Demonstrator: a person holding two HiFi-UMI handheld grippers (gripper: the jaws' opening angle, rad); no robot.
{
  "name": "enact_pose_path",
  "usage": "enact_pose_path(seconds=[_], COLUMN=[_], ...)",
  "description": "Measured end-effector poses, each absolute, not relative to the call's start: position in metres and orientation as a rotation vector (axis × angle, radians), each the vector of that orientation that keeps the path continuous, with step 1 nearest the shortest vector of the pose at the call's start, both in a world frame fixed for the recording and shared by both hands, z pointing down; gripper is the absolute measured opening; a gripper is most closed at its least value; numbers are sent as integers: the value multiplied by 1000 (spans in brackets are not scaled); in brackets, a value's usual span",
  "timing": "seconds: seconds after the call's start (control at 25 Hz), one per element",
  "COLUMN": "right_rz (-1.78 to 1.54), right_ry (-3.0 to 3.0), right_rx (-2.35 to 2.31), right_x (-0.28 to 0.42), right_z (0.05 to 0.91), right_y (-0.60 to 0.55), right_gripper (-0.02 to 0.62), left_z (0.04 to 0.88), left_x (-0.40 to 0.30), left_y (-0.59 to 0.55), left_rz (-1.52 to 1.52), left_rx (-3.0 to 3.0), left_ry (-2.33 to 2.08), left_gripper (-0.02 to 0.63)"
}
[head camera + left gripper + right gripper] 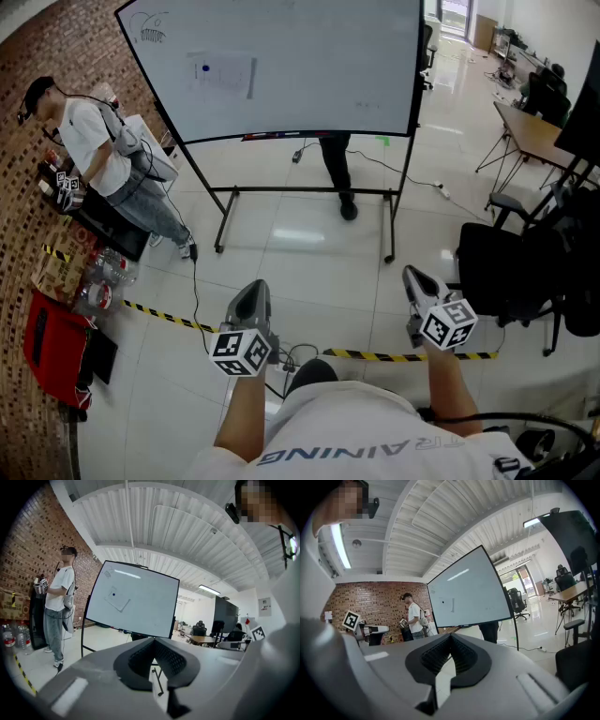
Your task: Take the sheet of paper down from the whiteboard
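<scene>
A sheet of paper [223,74] hangs on the whiteboard [309,84], held by a blue magnet [206,67] near its top left. The left gripper view shows the paper [117,599] tilted on the whiteboard [140,606]; the right gripper view shows the whiteboard [471,595] from the side. My left gripper [249,294] and right gripper [412,275] are held low in front of me, far from the board. Both point level at it and both are shut with nothing between the jaws.
A person [108,164] stands left of the board by a brick wall. Another person's legs [337,169] show behind the board. The board's wheeled stand [305,216] sits on the tiled floor. Yellow-black tape [169,317] crosses the floor. Chairs and desks [534,234] stand at the right.
</scene>
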State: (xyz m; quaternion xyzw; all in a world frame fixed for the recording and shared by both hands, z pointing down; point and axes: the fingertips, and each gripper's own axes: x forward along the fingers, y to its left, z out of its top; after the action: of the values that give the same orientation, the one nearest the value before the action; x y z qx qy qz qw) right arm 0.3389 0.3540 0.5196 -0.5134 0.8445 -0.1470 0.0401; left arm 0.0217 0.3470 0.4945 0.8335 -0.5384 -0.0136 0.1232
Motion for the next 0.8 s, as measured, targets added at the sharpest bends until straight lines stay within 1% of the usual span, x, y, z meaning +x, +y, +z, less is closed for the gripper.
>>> enact_pose_path(seconds=[0.28, 0.48, 0.68, 0.8], right_rz=[-448, -424, -430, -426], right_ry=[2593, 2599, 2601, 2626], right_rx=[-1538, -1546, -1583, -1571], right_x=[337, 342, 353, 344], right_z=[522, 526, 530, 528], right_y=[349, 325, 280, 236], right_gripper=[6, 6, 6, 6], left_z=[489, 492, 503, 508], left_x=[32, 37, 44, 38], left_y=[335, 305, 253, 213], left_rz=[-30, -37, -62, -70], left_rx=[2445, 2464, 2450, 2436], left_ry=[-1583, -1587, -1561, -1565], left_gripper=[2, 2, 2, 2])
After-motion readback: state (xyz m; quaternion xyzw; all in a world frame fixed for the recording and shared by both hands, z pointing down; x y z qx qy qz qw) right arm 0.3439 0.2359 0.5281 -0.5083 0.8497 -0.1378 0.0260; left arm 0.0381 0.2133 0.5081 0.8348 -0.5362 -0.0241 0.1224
